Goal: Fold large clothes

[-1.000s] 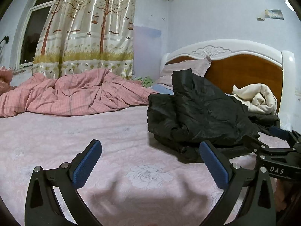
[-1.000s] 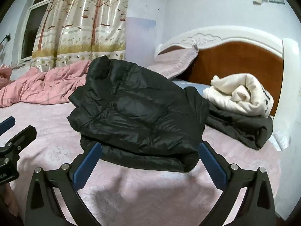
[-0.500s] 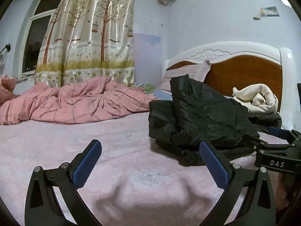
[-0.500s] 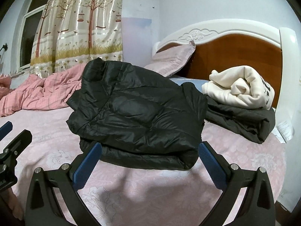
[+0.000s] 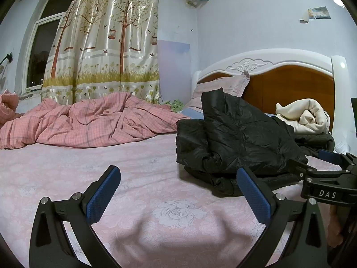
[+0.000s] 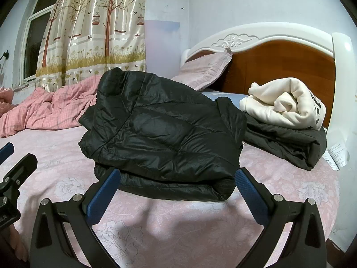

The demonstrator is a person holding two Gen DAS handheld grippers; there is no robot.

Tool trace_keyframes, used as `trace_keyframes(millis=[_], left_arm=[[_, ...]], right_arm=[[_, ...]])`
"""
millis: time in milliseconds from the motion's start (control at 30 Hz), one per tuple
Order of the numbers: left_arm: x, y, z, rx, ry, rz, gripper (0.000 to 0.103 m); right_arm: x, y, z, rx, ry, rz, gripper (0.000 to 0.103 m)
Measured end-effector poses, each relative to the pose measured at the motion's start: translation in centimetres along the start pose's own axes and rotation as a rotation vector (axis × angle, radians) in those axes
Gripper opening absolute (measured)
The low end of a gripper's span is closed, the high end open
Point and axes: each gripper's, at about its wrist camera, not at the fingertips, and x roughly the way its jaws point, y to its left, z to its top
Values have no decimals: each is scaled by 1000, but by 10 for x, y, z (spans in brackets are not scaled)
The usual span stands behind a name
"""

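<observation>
Black jacket (image 6: 160, 131), centre of the right wrist view: thin quilted synthetic cloth, faint sheen, finely creased. Cream garment (image 6: 287, 105), right of frame: soft matt knit cloth. Dark folded garment (image 6: 290, 143) beneath it: matt cloth. Bed sheet (image 5: 67, 172): matt pink cloth with a raised floral pattern. Curtain (image 5: 107, 44), upper left: glossy satin-like cloth. Headboard (image 6: 279, 62): polished wood panel, glossy white frame. Left gripper (image 5: 178, 192) and right gripper (image 6: 176, 189): matt black plastic, rough blue pads, bright metal screws.
</observation>
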Motion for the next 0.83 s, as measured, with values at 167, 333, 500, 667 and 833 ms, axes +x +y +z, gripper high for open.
trace_keyframes(millis=[167, 333, 500, 667, 833], left_arm=[[0, 0, 0, 1, 1, 0, 103], [1, 0, 0, -3, 5, -2, 103], [0, 0, -1, -5, 7, -3, 103], [0, 0, -1, -7, 9, -4, 103], [5, 0, -3, -12, 31, -5, 103]], right_arm=[[-1, 0, 0, 0, 0, 0, 103], [0, 0, 0, -1, 1, 0, 103], [0, 0, 0, -1, 1, 0, 103], [0, 0, 0, -1, 1, 0, 103], [0, 0, 0, -1, 2, 0, 103]])
